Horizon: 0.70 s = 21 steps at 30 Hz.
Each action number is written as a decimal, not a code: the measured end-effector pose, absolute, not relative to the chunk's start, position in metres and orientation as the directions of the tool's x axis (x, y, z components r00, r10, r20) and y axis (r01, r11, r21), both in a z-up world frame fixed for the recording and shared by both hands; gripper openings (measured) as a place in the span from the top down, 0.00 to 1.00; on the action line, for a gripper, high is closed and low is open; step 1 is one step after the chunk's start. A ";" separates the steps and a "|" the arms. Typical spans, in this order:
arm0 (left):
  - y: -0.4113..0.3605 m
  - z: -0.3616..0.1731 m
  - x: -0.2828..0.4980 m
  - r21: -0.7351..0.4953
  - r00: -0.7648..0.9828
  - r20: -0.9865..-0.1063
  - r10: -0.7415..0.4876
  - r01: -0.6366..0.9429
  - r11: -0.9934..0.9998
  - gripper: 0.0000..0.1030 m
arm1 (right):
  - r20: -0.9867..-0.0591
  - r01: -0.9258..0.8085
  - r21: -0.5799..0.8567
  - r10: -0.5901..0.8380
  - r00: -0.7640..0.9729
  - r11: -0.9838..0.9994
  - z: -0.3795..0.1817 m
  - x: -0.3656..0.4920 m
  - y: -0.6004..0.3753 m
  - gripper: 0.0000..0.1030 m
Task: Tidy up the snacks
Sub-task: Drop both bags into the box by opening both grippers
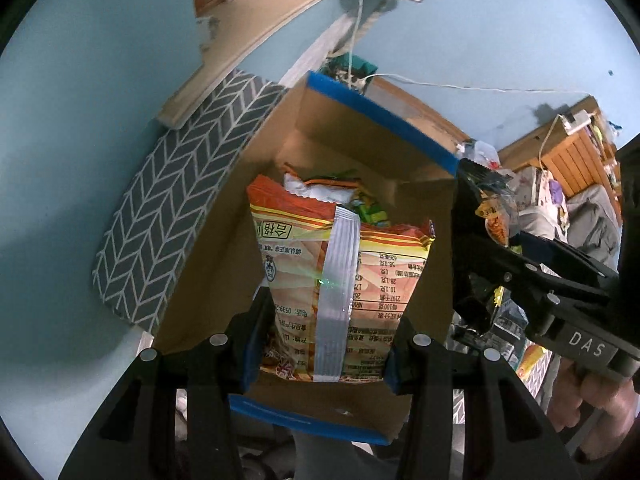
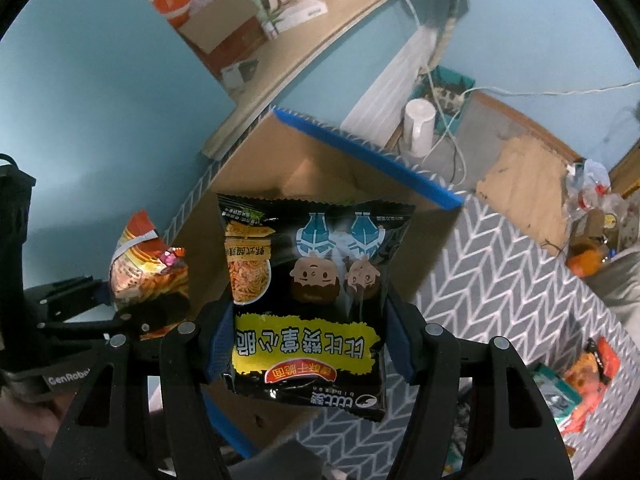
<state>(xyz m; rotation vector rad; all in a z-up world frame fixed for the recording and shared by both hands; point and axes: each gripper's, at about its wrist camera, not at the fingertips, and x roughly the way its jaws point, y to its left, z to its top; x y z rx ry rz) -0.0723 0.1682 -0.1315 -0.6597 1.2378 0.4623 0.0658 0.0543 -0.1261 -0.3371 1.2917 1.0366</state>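
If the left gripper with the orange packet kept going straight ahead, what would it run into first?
Probably the snacks already piled inside the open cardboard box; the left gripper holds its orange packet over the opening, though depth is uncertain.

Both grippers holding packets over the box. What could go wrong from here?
1. The left gripper and right gripper hang close together over the one blue-edged cardboard box; they could collide.
2. Packets already lie inside, so the orange snack packet may ride up on them.
3. The black noodle-snack packet sits over the box's edge and might slide out onto the grey chevron-patterned mat.
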 end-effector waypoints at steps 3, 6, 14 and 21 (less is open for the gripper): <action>0.174 -0.137 -0.075 -0.203 0.266 -0.964 -0.026 -0.666 0.718 0.53 | -0.895 -0.775 0.352 0.431 -0.114 0.525 -0.133 0.063 0.064 0.37; 0.175 -0.143 -0.074 -0.191 0.237 -0.971 -0.036 -0.674 0.714 0.52 | -0.905 -0.778 0.355 0.399 -0.147 0.518 -0.140 0.060 0.069 0.34; 0.173 -0.140 -0.075 -0.190 0.230 -0.972 -0.040 -0.681 0.708 0.32 | -0.916 -0.761 0.327 0.385 -0.110 0.561 -0.139 0.063 0.060 0.24; 0.172 -0.134 -0.072 -0.187 0.232 -0.972 -0.040 -0.655 0.733 0.32 | -0.915 -0.724 0.333 0.393 -0.092 0.604 -0.134 0.069 0.043 0.24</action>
